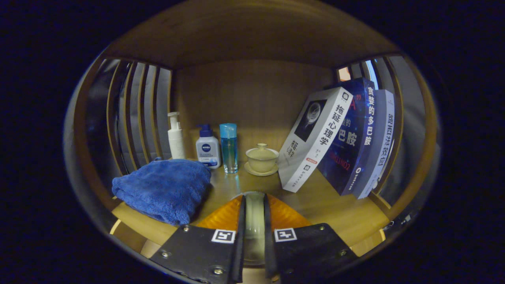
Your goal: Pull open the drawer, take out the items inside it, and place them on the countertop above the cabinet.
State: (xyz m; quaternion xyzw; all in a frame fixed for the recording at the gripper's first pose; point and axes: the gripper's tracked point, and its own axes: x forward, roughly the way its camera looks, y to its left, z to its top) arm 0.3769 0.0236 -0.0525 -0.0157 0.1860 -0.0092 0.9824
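Note:
My gripper (pixel 254 205) is shut on an orange item (pixel 285 216) with a pale middle part, which both fingers pinch. The item is held low over the front of the wooden countertop (pixel 335 217); its lower part is hidden behind the fingers. Just beyond it, further back on the countertop, stands a cream lidded tea bowl on a saucer (pixel 262 158). A folded blue towel (pixel 165 188) lies to the left of the fingers.
Behind the towel stand a white pump bottle (pixel 176 137), a white bottle with a blue cap (pixel 207 148) and a clear blue bottle (pixel 229 148). Three books (pixel 343 138) lean to the right. Slatted side walls (pixel 138 114) and a wooden back panel enclose the shelf.

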